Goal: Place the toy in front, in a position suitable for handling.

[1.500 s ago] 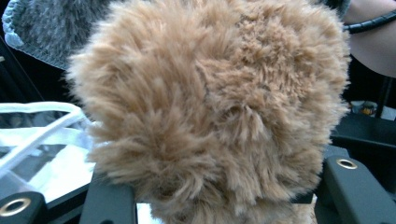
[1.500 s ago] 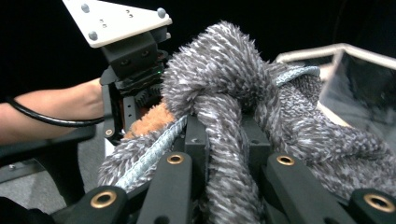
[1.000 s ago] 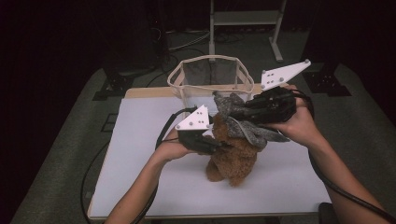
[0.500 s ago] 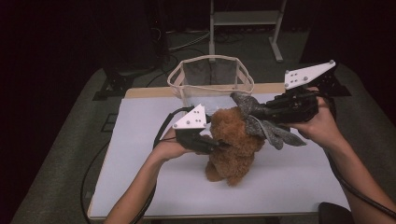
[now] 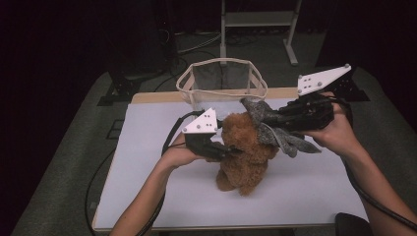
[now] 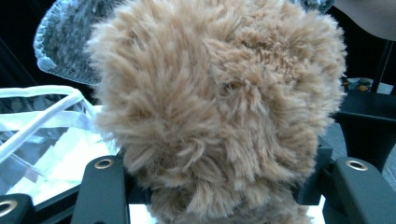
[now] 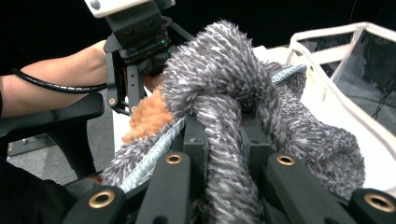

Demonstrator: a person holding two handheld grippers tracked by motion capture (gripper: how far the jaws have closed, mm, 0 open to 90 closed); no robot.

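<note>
High view: a brown teddy bear (image 5: 244, 152) stands mid-desk (image 5: 147, 196), the left gripper (image 5: 231, 149) at its head, jaws just easing apart around the fur, pads barely pressing. The right gripper (image 5: 282, 118) pinches a grey fuzzy scarf (image 5: 282, 137) beside the bear's head. Both are soft, light and floppy; grip bunched fabric. Forearms reach forward, level.

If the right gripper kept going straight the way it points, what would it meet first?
Probably the teddy bear: the right gripper, shut on the grey cloth, points at its head, the cloth already by it. Depth is unclear.
</note>
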